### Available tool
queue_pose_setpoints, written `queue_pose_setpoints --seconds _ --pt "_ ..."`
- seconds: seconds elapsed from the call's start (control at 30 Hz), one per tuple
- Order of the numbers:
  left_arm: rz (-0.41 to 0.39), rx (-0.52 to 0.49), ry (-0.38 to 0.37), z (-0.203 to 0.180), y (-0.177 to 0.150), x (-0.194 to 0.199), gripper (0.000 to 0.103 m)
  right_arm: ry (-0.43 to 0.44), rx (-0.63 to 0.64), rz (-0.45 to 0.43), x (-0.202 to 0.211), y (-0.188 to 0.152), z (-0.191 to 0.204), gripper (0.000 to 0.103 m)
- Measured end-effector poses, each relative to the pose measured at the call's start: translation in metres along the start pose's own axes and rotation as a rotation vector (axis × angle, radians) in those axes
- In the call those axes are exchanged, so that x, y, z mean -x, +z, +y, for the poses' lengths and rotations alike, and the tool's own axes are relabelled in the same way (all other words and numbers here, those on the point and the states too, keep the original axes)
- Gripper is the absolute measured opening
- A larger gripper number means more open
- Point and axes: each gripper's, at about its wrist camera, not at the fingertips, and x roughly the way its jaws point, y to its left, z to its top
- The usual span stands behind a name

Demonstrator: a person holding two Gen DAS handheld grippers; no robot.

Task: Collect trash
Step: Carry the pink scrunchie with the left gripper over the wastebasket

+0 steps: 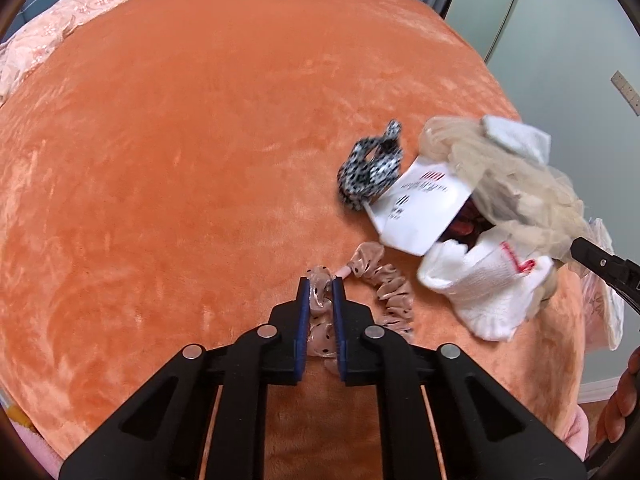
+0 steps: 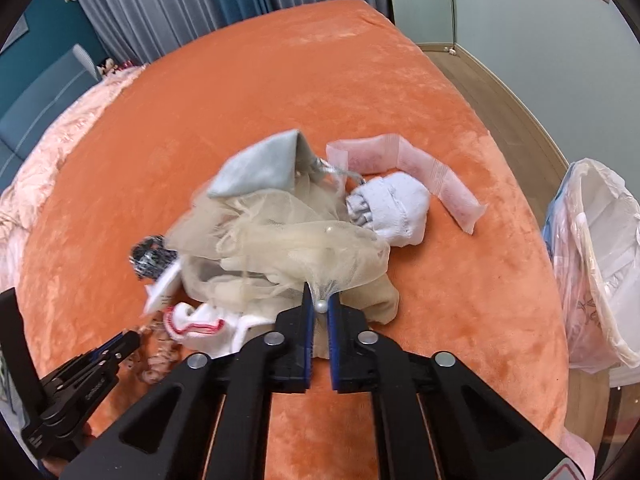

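My left gripper is shut on a pink dotted scrunchie lying on the orange bed. My right gripper is shut on a beige tulle cloth with a pearl between the pads; the cloth is lifted from the pile. It also shows in the left wrist view. Under it lie a white sock with red trim, a white paper card and a black-and-white spotted scrunchie. A rolled white sock and a pink wrapper strip lie beyond the pile.
A bin lined with a clear plastic bag stands on the floor right of the bed. The orange blanket covers the bed; a pink quilt lies at its far left. A grey cloth rests on the pile.
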Motion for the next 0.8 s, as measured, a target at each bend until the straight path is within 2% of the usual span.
queue_pose_setpoints --seconds 0.2,0.4,0.53,0.8 --pt "-0.063 -0.017 -0.016 -0.013 0.009 0.034 0.008 0.048 0.008 -0.107 0.051 0.017 0.001 0.005" --pt "-0.154 -0.048 -0.063 -0.043 0.026 0.083 0.008 0.069 0.021 -0.238 0.119 0.041 -0.004 0.005" --pt "-0.224 -0.091 -0.118 -0.074 0.040 0.122 0.008 0.066 0.021 -0.325 0.163 0.054 -0.018 0.005" --pt "-0.292 -0.182 -0.215 -0.143 0.052 0.168 0.008 0.037 -0.019 -0.459 0.230 0.068 -0.066 0.005"
